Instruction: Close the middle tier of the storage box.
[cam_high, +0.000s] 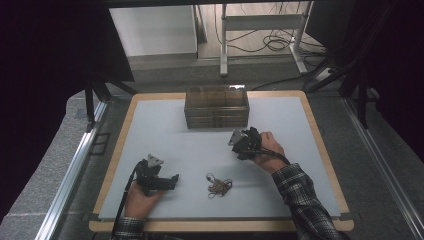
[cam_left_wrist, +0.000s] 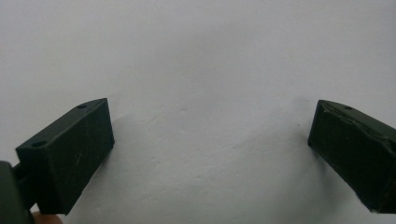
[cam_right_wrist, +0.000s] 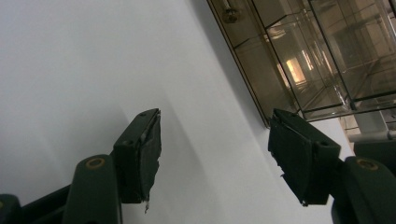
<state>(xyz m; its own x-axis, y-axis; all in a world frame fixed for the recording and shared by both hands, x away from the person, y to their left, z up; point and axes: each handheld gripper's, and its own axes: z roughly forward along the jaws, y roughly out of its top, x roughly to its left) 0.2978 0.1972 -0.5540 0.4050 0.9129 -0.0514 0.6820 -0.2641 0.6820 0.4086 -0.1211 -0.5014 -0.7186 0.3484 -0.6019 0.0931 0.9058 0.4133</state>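
Note:
A smoky see-through drawer box (cam_high: 217, 106) stands at the back middle of the white mat (cam_high: 165, 130). A small tangle of thin brownish chain or cord (cam_high: 219, 185) lies on the mat near the front, between my hands. My left gripper (cam_high: 172, 180) rests low at the front left, pointing right toward the tangle but apart from it. Its jaws are open over bare mat (cam_left_wrist: 210, 116). My right gripper (cam_high: 243, 141) hovers just in front of the box's right end. It is open too (cam_right_wrist: 215, 121), with the box's front corner (cam_right_wrist: 299, 60) beyond its jaws.
The mat lies on a wooden tabletop (cam_high: 320, 145) with metal rails (cam_high: 70, 175) along both sides. A desk frame and loose cables (cam_high: 270, 42) stand on the floor beyond the table. Dark curtains close off left and right.

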